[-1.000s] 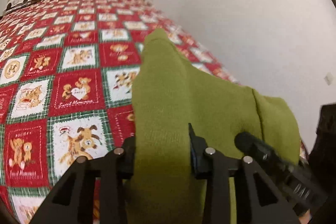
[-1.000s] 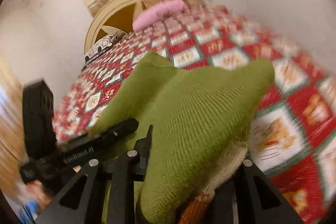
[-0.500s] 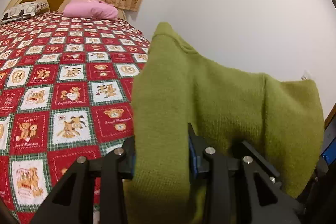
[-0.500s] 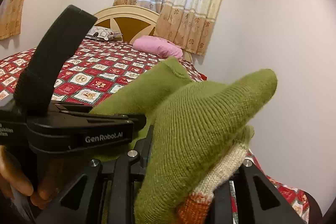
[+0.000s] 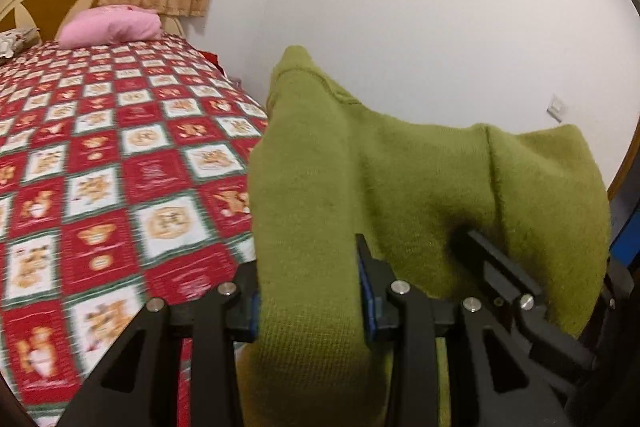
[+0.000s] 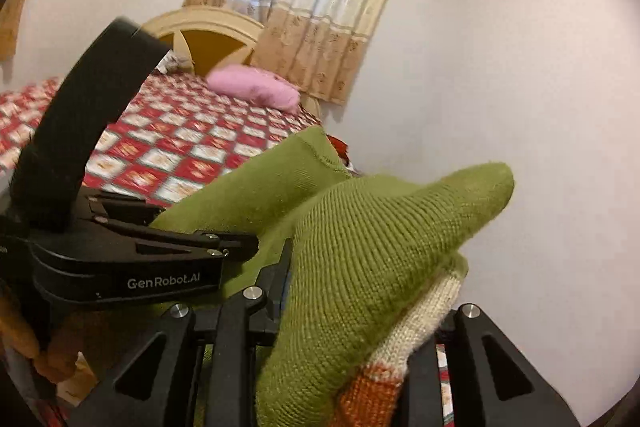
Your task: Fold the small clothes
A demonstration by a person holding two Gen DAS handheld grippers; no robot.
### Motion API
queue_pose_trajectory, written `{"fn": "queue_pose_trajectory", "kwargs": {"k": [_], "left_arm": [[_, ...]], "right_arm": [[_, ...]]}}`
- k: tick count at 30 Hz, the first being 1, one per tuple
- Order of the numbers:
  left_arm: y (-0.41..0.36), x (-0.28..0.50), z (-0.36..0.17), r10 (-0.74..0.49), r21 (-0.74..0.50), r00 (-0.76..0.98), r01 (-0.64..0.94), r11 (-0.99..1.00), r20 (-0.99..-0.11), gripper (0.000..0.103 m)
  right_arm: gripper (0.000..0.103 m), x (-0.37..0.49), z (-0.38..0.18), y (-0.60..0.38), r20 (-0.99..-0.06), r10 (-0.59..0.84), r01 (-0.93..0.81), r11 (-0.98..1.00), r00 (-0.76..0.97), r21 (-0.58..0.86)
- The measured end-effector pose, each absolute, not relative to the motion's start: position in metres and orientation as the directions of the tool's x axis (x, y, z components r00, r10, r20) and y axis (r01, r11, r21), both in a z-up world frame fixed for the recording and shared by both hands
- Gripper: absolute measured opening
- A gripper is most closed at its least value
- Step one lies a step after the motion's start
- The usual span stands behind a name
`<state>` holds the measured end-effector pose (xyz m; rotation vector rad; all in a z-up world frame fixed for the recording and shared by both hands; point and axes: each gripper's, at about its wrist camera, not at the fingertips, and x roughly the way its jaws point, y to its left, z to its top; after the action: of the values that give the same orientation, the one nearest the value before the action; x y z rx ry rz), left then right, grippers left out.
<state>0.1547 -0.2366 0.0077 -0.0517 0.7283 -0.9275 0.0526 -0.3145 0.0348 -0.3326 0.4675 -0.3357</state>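
Observation:
A small green knit garment (image 5: 360, 179) hangs in the air between my two grippers, above the right edge of the bed. My left gripper (image 5: 310, 303) is shut on one part of it, the cloth bunched between the jaws. My right gripper (image 6: 352, 307) is shut on another part (image 6: 384, 243), where a cream and orange knit band (image 6: 416, 331) shows under the green. The right gripper's black body (image 5: 512, 291) shows in the left wrist view, and the left gripper's body (image 6: 120, 259) in the right wrist view. The fingertips are hidden by cloth.
A bed with a red, white and green teddy-bear quilt (image 5: 120, 163) lies below and to the left. A pink pillow (image 5: 108, 31) and a cream headboard (image 6: 208, 35) are at its far end. A white wall (image 5: 400, 7) stands close on the right.
Both grippers have lifted the green garment up off the quilt and tilted upward. More wall and curtain show now. The grips are unchanged.

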Motion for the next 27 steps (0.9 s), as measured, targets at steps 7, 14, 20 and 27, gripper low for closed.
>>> {"fn": "queue_pose_trajectory", "kwargs": {"k": [7,14,20,27], "left_arm": [[-0.287,0.181,-0.035,-0.628,-0.238,0.419,0.674,0.699,-0.656,0.037],[-0.286,0.193,-0.043,-0.597,-0.256,0.377,0.651,0.715,-0.708,0.064],[-0.235,0.175,-0.043,-0.708,-0.442,0.228,0.643,0.625,-0.669,0.076],[-0.222,0.131,-0.066,-0.695,-0.404,0.201,0.69,0.601,-0.691,0.077]], "right_arm": [[0.026,0.103,-0.019,-0.408,-0.578,-0.33,0.228,0.943,0.746,-0.244],[0.051,0.099,-0.055,-0.473,-0.71,-0.117,0.28,0.953,0.694,0.117],[0.07,0.03,-0.067,-0.503,-0.676,0.098,0.323,0.822,0.731,0.468],[0.072,-0.037,-0.092,-0.457,-0.691,0.146,0.294,0.828,0.708,0.477]]}}
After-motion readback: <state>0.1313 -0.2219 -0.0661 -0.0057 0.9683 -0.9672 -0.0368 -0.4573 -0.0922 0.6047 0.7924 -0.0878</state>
